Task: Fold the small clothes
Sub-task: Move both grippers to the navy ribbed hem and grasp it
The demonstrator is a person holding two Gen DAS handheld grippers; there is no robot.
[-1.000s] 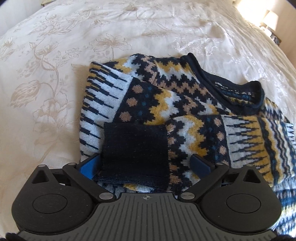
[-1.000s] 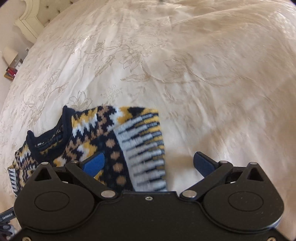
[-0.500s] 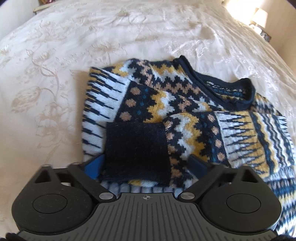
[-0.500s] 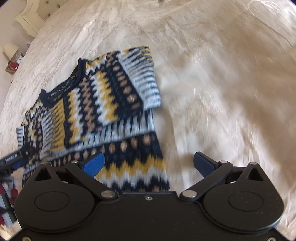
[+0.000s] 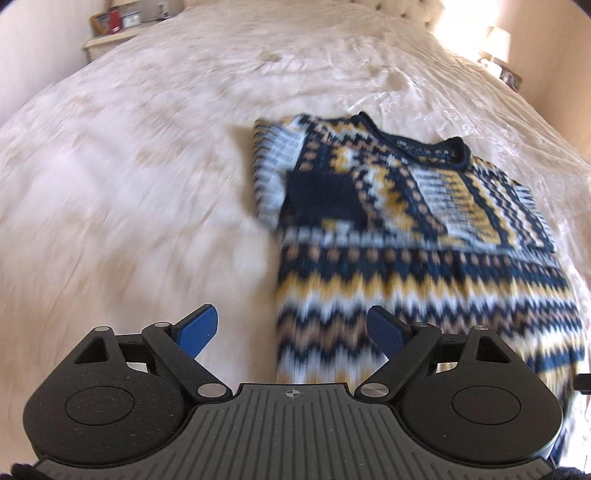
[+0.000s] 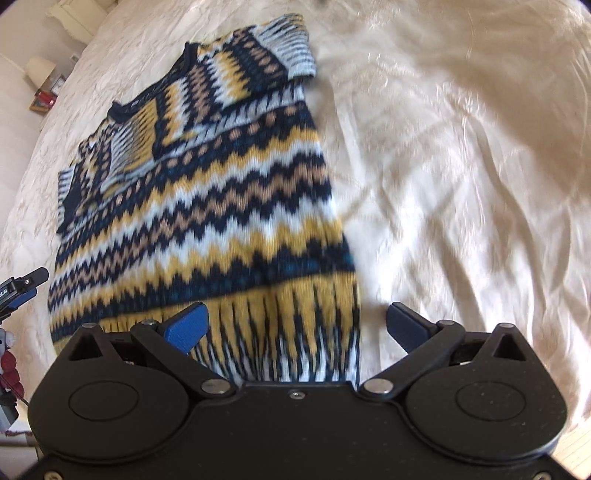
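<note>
A knit sweater (image 5: 424, 295) in navy, yellow, white and tan lies flat on the bed, both sleeves folded across its chest. One navy cuff (image 5: 325, 199) rests on the chest below the collar (image 5: 424, 147). My left gripper (image 5: 291, 328) hovers open over the sweater's lower left edge, holding nothing. In the right wrist view the sweater (image 6: 207, 206) stretches away from the camera. My right gripper (image 6: 297, 321) stands open above the hem's right corner, also holding nothing. The left gripper's tip (image 6: 22, 284) shows at that view's left edge.
The cream embroidered bedspread (image 5: 129, 184) spreads wide on the left; in the right wrist view the bedspread (image 6: 461, 166) extends to the right. A lamp (image 5: 495, 37) stands at the far right and a small shelf (image 5: 110, 26) at the far left.
Both grippers have drawn back from the sweater's chest and shoulders toward its hem. The left one no longer straddles the navy cuff. The folded sleeves lie as before.
</note>
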